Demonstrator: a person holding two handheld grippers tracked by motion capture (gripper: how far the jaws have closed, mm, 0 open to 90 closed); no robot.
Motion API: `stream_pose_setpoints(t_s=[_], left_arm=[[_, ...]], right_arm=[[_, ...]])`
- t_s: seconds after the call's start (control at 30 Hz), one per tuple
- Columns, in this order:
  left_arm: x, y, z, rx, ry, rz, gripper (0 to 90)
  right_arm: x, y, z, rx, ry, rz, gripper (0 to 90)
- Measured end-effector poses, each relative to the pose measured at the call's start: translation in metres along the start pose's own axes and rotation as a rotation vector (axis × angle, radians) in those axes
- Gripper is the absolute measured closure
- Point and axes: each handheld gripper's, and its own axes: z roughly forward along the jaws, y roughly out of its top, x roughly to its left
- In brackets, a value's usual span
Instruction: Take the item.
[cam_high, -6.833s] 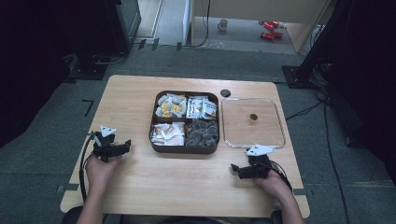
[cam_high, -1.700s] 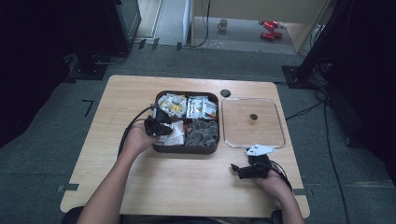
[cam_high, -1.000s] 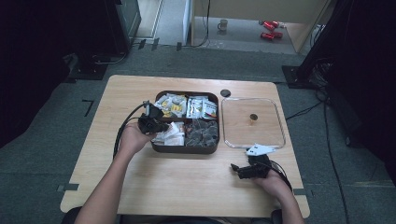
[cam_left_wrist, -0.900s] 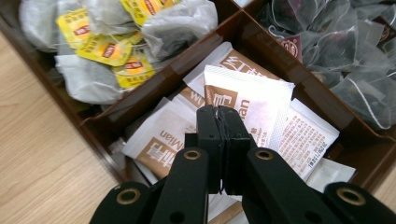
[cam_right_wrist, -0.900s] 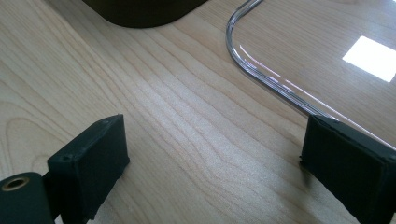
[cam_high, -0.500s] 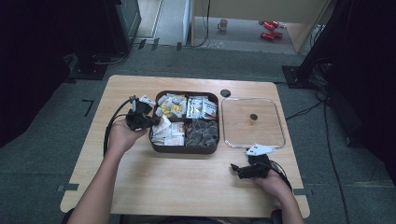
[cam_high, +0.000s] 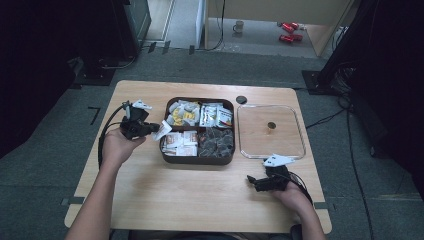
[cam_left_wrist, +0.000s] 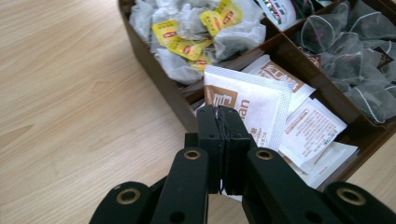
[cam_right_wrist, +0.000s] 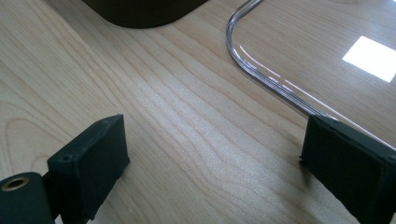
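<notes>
A brown box (cam_high: 199, 160) with four compartments of tea bags and sachets stands mid-table. My left gripper (cam_high: 150, 128) hovers just off the box's left edge, shut on a white sachet (cam_high: 161, 131). In the left gripper view the jaws are pressed together on that sachet (cam_left_wrist: 254, 105), which bears a brown label and hangs over the box's near-left compartment (cam_left_wrist: 317, 135). Near the table's front right, my right gripper (cam_high: 251, 181) rests open. Its two pads (cam_right_wrist: 93, 158) stand wide apart over bare wood.
A clear square lid (cam_high: 285, 142) with a small brown knob (cam_high: 270, 125) lies right of the box, and its rounded corner (cam_right_wrist: 243, 51) shows just beyond the right gripper. A small black disc (cam_high: 241, 99) sits behind the box. Cables trail from both grippers.
My left gripper went from the table's left side into the box, then drew back leftward with a white sachet in its jaws. The right gripper has stayed still.
</notes>
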Motion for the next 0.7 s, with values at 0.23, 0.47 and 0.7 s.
stream_pose_setpoints(t_s=[0.23, 0.47, 0.7], left_arm=[[0.012, -0.011, -0.012, -0.024, 0.026, -0.04, 90.0], [0.019, -0.019, -0.017, -0.031, 0.046, -0.065, 90.0], [0.029, -0.028, -0.021, -0.035, 0.082, -0.091, 90.0]], right_arm=[[0.0, 0.0, 0.0, 0.0, 0.0, 0.0, 7.2], [0.0, 0.0, 0.0, 0.0, 0.0, 0.001, 7.1], [0.0, 0.0, 0.0, 0.0, 0.0, 0.001, 7.2]])
